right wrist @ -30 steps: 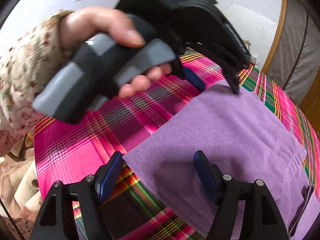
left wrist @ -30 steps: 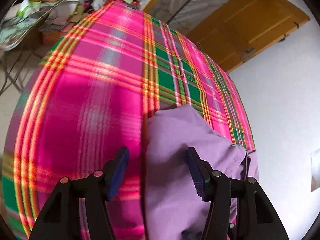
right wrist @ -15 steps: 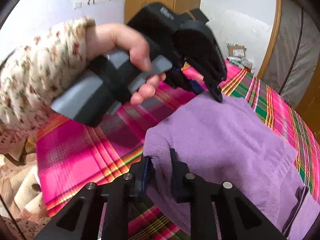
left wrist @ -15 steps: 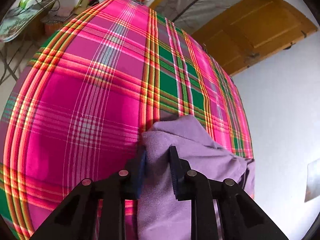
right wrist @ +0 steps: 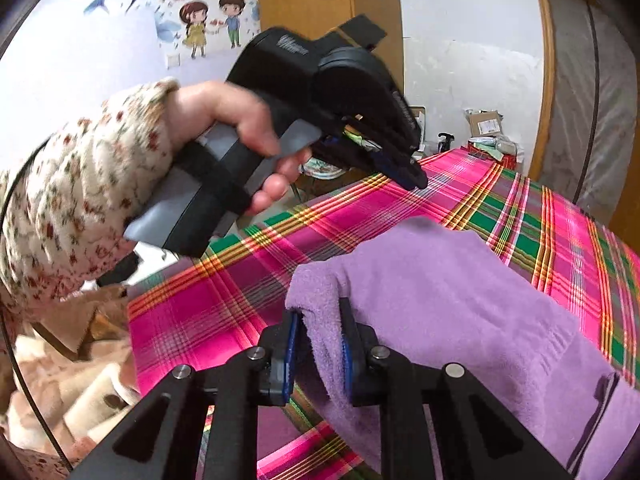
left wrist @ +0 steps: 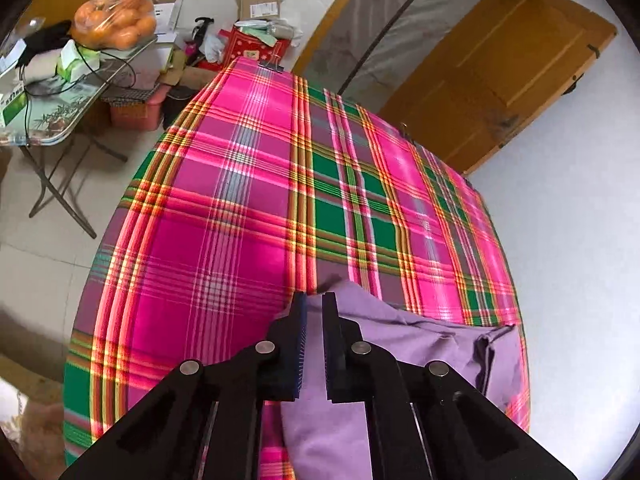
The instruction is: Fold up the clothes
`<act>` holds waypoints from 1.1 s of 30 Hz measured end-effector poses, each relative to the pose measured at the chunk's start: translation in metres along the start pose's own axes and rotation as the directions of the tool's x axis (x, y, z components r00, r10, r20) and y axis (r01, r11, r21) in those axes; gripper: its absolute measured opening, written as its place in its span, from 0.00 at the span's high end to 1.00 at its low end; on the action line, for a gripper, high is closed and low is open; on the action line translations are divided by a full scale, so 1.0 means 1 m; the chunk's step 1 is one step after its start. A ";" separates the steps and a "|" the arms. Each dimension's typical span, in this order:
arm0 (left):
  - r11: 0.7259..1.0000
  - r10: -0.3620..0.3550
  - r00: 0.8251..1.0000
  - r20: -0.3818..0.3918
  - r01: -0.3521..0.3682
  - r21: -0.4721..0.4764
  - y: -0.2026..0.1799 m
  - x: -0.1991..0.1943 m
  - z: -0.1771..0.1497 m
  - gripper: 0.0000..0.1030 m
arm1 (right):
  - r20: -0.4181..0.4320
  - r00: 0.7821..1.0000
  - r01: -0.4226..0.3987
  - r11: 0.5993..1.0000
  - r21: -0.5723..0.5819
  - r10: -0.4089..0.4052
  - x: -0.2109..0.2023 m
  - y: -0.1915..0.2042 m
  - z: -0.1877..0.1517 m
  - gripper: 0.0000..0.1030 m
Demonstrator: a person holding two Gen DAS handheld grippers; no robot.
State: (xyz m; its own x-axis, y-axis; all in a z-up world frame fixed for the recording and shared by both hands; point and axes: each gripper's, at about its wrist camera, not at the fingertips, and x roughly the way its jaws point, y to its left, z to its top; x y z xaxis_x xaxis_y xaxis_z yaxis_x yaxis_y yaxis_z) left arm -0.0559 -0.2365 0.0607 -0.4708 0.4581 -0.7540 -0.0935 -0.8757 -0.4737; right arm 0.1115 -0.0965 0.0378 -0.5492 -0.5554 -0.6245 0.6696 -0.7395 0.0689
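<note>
We work over a table covered by a pink, green and yellow plaid cloth (left wrist: pixel 240 248), which fills most of both views. On it, at the near side, lies the purple fleece garment (right wrist: pixel 460 292), its body spread flat toward the right while its near-left corner is lifted off the cloth.

Our right claw (right wrist: pixel 318 344) is clamped on that lifted corner: the fleece bunches thickly between the two blue-padded fingers and drapes down behind them. Our left claw (left wrist: pixel 314 340) has its fingers drawn nearly together, with only a narrow slit between the pads. In the left wrist view the purple fabric shows through that slit and spreads out on the right of it. In the right wrist view, however, this claw hangs above the table, apart from the garment, so we cannot tell whether it grips any cloth.

A hand (right wrist: pixel 240 128) in a floral knit sleeve (right wrist: pixel 80 184) holds the left claw's grey handle. Beyond the table stands a folding side table with a bag of oranges (left wrist: pixel 116 20).
</note>
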 end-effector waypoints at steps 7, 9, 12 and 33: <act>0.999 -0.006 0.996 -0.087 0.002 -0.038 -0.005 0.022 -0.010 0.72 | 0.025 1.000 -0.012 1.000 0.013 0.012 -0.019 0.009 -0.009 0.82; 0.998 -0.017 0.994 -0.108 0.011 -0.057 -0.005 0.030 -0.012 0.59 | 0.037 0.999 -0.014 1.000 0.022 0.013 -0.023 0.007 -0.009 0.82; 0.996 -0.032 0.990 -0.134 0.021 -0.084 -0.005 0.039 -0.015 0.51 | 0.058 0.998 -0.013 0.999 0.033 0.011 -0.036 0.009 -0.013 0.83; 0.912 -0.222 0.965 -0.138 0.156 -0.378 0.034 0.044 -0.038 0.44 | 0.097 0.995 -0.007 0.999 0.034 0.004 -0.067 0.020 -0.024 0.84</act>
State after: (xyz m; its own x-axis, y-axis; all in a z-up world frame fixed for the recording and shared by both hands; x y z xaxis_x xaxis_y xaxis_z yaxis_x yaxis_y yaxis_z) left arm -0.0469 -0.2401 -0.0056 -0.3131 0.6576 -0.6852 0.1733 -0.6698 -0.7220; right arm 0.1732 -0.0647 0.0627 -0.5921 -0.5926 -0.5461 0.6564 -0.7478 0.0998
